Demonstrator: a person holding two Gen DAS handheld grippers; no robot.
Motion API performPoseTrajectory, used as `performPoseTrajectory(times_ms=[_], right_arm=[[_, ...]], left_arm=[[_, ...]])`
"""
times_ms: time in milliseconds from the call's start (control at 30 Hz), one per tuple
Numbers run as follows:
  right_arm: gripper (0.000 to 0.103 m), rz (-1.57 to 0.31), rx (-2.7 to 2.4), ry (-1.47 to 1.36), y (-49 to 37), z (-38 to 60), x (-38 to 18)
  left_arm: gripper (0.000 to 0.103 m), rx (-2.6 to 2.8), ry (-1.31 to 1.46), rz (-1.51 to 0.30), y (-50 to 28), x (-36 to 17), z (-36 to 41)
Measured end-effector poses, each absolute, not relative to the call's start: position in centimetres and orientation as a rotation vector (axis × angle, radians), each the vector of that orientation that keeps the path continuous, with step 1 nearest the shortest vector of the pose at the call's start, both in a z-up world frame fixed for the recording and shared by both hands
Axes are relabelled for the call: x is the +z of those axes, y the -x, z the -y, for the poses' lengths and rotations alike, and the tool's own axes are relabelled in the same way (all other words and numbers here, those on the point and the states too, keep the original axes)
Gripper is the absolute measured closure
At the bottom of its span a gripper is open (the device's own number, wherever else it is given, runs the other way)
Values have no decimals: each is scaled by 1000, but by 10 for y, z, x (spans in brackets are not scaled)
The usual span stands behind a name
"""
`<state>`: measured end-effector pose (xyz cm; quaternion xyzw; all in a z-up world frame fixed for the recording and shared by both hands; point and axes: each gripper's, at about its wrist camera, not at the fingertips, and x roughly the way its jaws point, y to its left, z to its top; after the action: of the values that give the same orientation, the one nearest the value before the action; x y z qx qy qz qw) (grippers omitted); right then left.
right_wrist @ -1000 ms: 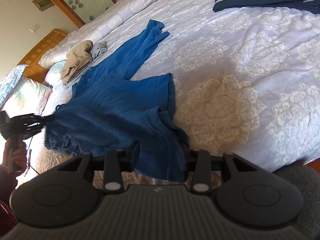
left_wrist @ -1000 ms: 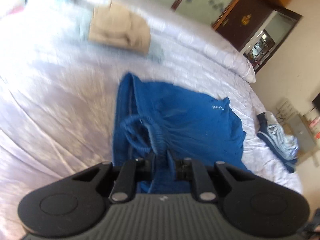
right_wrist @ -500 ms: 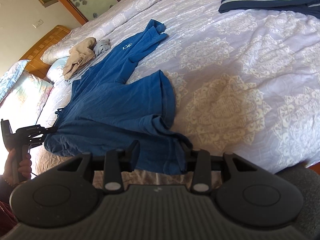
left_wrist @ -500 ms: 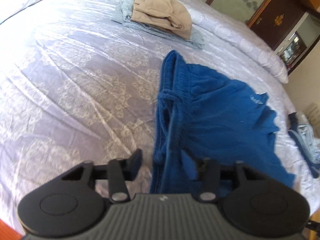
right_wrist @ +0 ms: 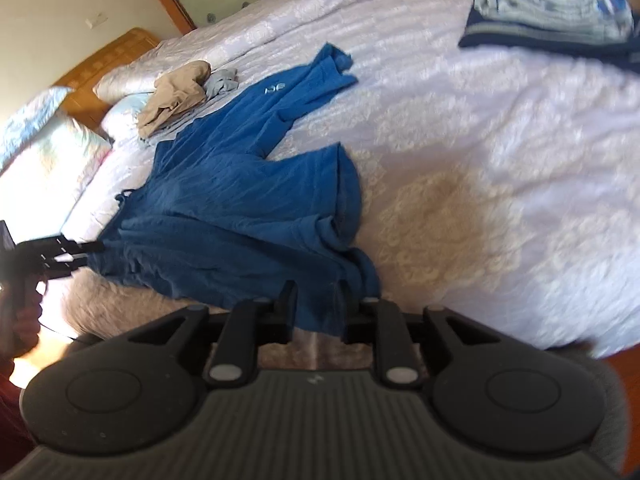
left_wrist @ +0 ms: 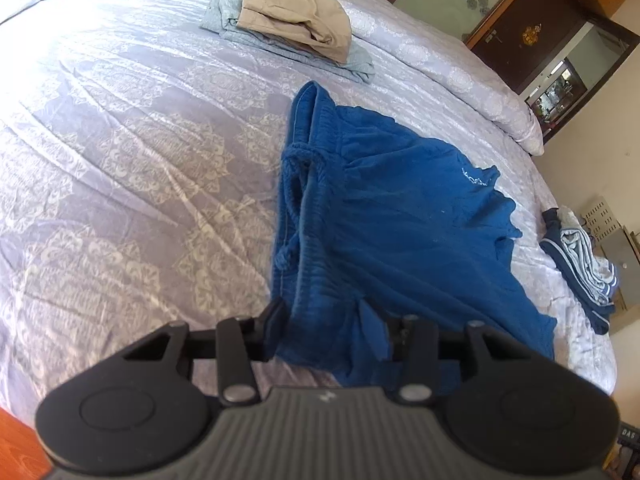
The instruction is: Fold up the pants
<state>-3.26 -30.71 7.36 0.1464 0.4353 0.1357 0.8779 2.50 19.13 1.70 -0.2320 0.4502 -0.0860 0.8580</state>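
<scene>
The blue pants (left_wrist: 400, 220) lie spread across the lavender bedspread (left_wrist: 120, 160), waistband toward the near edge of the bed on the left hand's side, the two legs running away toward the far side, one leg stretched long toward the headboard (right_wrist: 108, 56) and the other bunched up short. The left gripper (left_wrist: 320, 316) sits at the waistband corner with its jaws apart and the thick elastic hem between them; they have just been closing a little after springing wide, and I cannot tell whether the pads truly bite the cloth yet. The right gripper (right_wrist: 316, 304) is at the hem of the shorter leg, its jaws having just been closing too, and here the blue fabric looks pinched between the fingers, hanging down over the bed's edge. To my eye this is the opening step: getting a hold on both ends so the garment can be pulled flat before any fold is made. The next move calls for a firm pinch by the left hand, then an even outward tug from both to smooth the rumpled leg and lay one leg over the other. A tan garment (left_wrist: 296, 8) on grey clothes and a folded striped pile (right_wrist: 548, 8) lie well apart from the work.
</scene>
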Motion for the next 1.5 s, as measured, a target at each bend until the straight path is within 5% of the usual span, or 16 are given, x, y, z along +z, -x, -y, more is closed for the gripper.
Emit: performPoseTrajectory(times_ms=[100, 267, 367, 400, 433, 567, 667, 733, 767, 1100, 1167, 1200, 1233, 1500], right_arm=[[70, -903, 264, -291, 29, 312, 73], [67, -859, 258, -262, 19, 311, 79], [57, -872, 285, -228, 10, 305, 76], [59, -890, 297, -221, 7, 303, 72], [97, -922, 307, -225, 4, 302, 68], [100, -1021, 294, -173, 9, 300, 65], [92, -997, 357, -257, 10, 317, 78], [60, -890, 319, -395, 5, 339, 91], [56, -850, 290, -454, -2, 348, 96], [57, -965, 319, -656, -95, 329, 44], [65, -1008, 311, -648, -105, 321, 36], [95, -1023, 294, -624, -107, 318, 35], [99, -1030, 278, -596, -109, 315, 34], [99, -830, 192, -592, -118, 339, 55]], left_arm=[[62, -174, 483, -954, -29, 16, -189], [84, -214, 465, -946, -27, 20, -184], [95, -227, 451, -974, -28, 22, -183], [95, -230, 454, -978, -27, 24, -185], [95, -230, 453, -981, -27, 27, -188], [95, -216, 464, -1017, -28, 29, -203], [93, -204, 415, -1033, -29, 24, -197], [92, -195, 401, -1042, -31, 21, -193], [91, -191, 403, -1043, -31, 19, -192], [84, -154, 465, -1060, -32, 14, -201], [84, -151, 461, -1064, -33, 15, -200], [84, -149, 457, -1065, -34, 15, -200], [84, -147, 452, -1065, -34, 16, -199], [84, -138, 423, -1062, -37, 14, -194]])
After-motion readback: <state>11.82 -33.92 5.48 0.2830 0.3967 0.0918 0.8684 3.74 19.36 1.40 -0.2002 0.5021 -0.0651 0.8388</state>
